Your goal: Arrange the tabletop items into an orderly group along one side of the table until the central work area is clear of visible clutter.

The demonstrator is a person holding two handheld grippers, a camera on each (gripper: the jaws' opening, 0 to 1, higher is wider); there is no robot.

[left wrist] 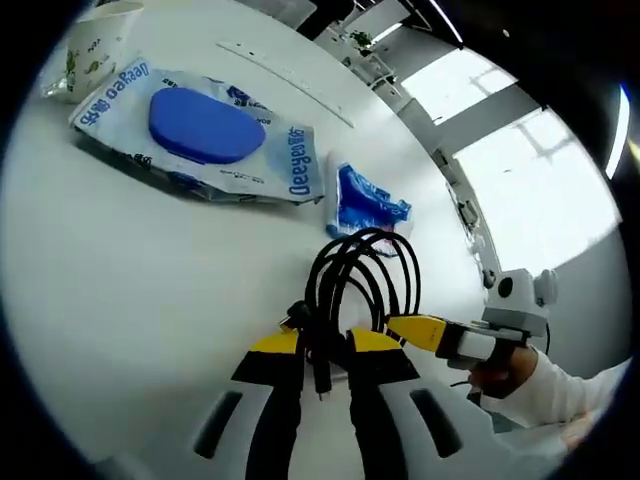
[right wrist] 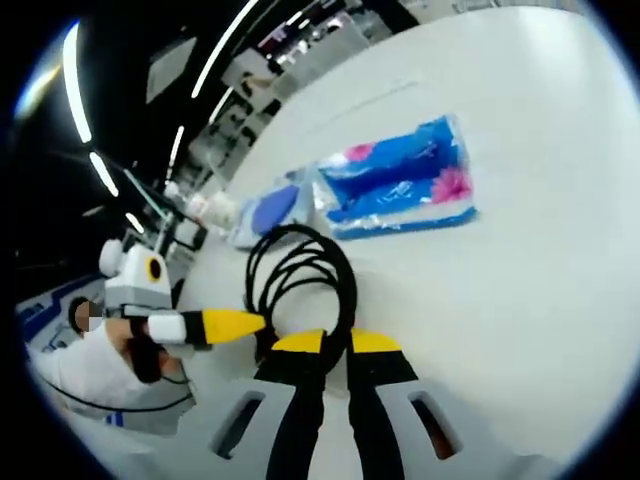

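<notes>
We have the black coiled cable [left wrist: 362, 275] pinched in the left hand-held gripper [left wrist: 325, 345], and the right hand-held gripper [right wrist: 335, 343] clamps the same coil. The wet-wipes pack [left wrist: 205, 130], paper cup [left wrist: 95, 45] and tissue packet [left wrist: 368, 200] lie loosely on the white tabletop [left wrist: 130, 280], so most of the grouping looks undone

Left gripper [left wrist: 325, 345] fingers nearly closed; right gripper [right wrist: 336, 342] fingers likewise, both low.

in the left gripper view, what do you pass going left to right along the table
paper cup → wet wipes pack with the blue lid → small blue tissue pack → right gripper coming in from the right. The coiled black cable overlaps, so it is left out.
</notes>
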